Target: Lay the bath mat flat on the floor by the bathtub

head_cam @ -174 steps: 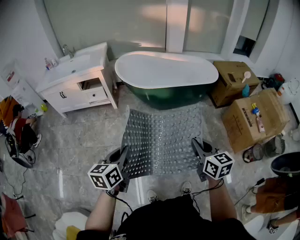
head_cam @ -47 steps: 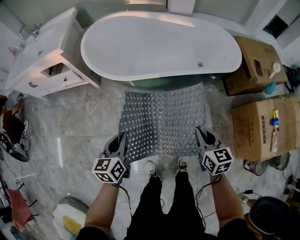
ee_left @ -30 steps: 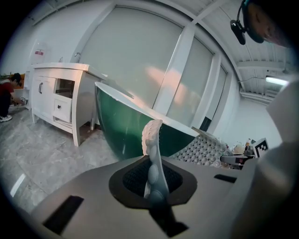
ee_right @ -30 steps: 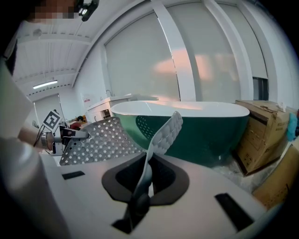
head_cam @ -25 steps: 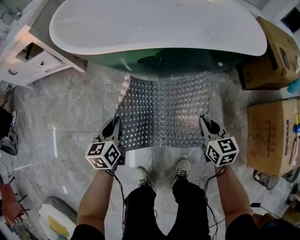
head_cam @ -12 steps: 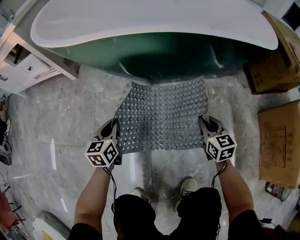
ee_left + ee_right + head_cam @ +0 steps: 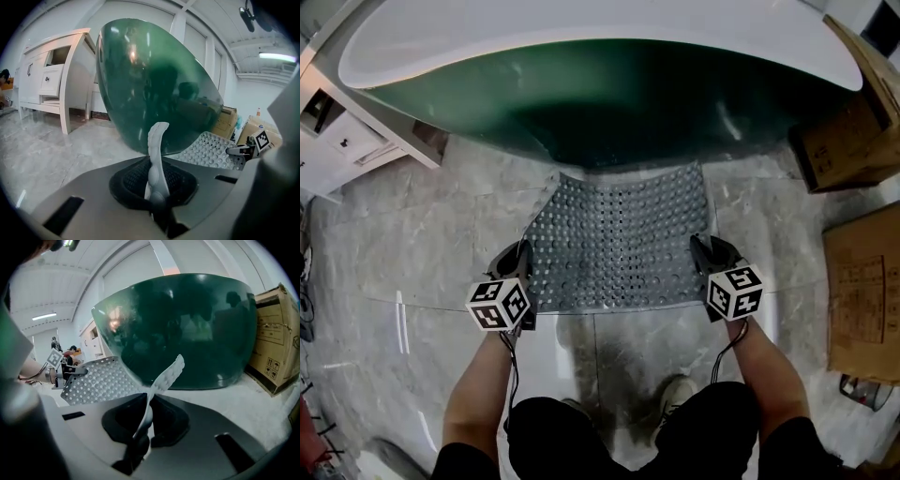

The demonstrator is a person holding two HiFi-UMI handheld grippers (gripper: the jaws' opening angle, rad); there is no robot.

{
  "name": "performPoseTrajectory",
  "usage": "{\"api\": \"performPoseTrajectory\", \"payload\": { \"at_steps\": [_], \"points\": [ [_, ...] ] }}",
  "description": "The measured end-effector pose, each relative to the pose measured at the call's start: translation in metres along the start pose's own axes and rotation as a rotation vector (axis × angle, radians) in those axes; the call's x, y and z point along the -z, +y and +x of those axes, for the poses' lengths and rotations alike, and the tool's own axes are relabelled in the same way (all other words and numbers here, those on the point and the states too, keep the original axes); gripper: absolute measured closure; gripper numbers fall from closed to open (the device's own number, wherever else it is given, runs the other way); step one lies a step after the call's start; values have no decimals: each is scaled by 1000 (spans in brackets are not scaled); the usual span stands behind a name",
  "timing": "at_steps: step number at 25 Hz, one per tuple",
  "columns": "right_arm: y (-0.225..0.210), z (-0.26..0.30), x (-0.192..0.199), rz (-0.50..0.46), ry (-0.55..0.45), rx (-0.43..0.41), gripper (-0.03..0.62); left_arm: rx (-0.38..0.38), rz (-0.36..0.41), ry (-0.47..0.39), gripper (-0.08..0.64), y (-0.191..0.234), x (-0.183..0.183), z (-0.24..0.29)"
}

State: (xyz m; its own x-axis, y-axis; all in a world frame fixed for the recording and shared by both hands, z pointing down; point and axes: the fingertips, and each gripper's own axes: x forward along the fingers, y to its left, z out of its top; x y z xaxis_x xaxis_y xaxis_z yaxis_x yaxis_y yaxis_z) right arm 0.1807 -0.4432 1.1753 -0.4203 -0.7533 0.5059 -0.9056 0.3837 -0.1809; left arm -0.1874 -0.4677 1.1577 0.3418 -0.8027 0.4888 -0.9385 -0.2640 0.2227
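A grey bath mat (image 7: 619, 239) with bumps and holes stretches between my two grippers, low over the marble floor just in front of the green bathtub (image 7: 609, 84). My left gripper (image 7: 517, 272) is shut on the mat's near left corner, and its edge (image 7: 157, 154) stands up between the jaws in the left gripper view. My right gripper (image 7: 708, 261) is shut on the near right corner, with that edge (image 7: 161, 383) rising from its jaws. The mat's far end reaches the foot of the tub.
A white vanity cabinet (image 7: 342, 131) stands at the left by the tub's end. Cardboard boxes (image 7: 862, 272) are stacked at the right. The person's shoes (image 7: 675, 394) and legs are just behind the mat's near edge.
The person has bent down and brought the mat lower and closer to the tub. Both grippers have kept their hold on the near corners.
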Motion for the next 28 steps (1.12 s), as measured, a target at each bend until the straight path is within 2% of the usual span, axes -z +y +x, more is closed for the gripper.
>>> {"api": "performPoseTrajectory", "payload": {
  "at_steps": [9,16,20,21,23,28],
  "points": [
    [-29,21,30,56,49,33,562,-55,-8,25,529,24,26,22],
    [-56,34,59,124,117,96,560,-134,-24,85,529,49,53,29],
    [-71,37,74,134,158,145,557,-174,-1,122,529,55,63,33],
    [-74,38,76,131,162,152,546,-181,5,125,529,56,63,34],
    [-78,37,77,117,152,170,482,-196,11,118,527,58,61,34],
    [-86,33,68,111,107,188,472,-201,23,82,514,55,49,34]
  ]
}}
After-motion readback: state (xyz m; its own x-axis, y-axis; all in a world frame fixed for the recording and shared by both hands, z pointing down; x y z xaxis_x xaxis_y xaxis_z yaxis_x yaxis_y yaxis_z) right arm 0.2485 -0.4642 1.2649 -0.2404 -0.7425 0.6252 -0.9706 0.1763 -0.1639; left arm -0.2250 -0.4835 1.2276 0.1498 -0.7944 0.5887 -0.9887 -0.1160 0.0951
